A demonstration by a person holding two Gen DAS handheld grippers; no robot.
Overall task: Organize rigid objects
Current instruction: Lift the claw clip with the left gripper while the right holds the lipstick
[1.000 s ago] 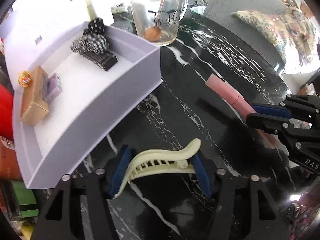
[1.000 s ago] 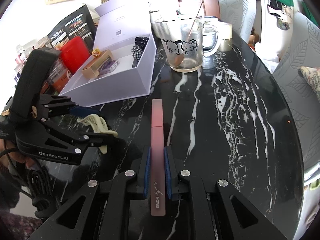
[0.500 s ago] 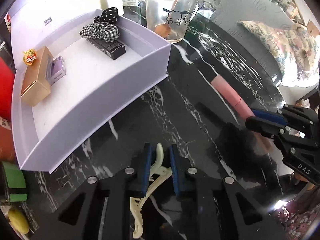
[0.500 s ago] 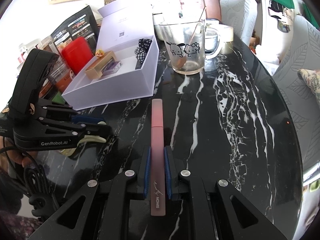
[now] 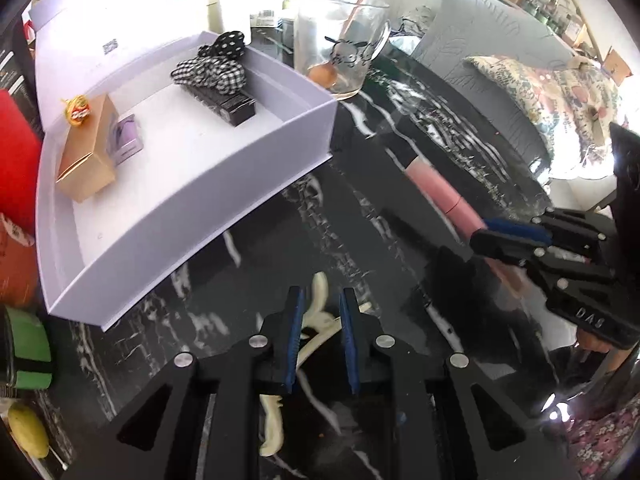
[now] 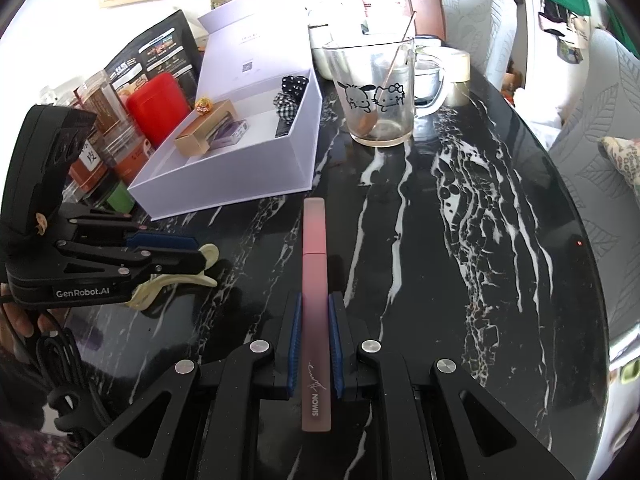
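Observation:
My left gripper [image 5: 320, 300] is shut on a cream hair claw clip [image 5: 316, 312], held above the black marble table; it also shows in the right wrist view [image 6: 176, 276]. My right gripper [image 6: 315, 308] is shut on a pink lip gloss tube [image 6: 315, 280], which points toward the box. An open white box [image 5: 192, 200] lies ahead to the left. It holds a tan carton [image 5: 90, 156], a purple pack [image 5: 128, 140], a black box [image 5: 224, 100] and checked scrunchies [image 5: 212, 72].
A glass mug [image 6: 376, 92] with cartoon prints and a spoon stands beyond the box. A red case [image 6: 158, 96] and packets crowd the table's left edge. A grey sofa with a floral cushion [image 5: 560, 92] lies past the table's right edge.
My left gripper closed on the hair claw clip and lifted it off the table, turning the clip lengthwise between the fingers. The right gripper kept its hold on the pink tube.

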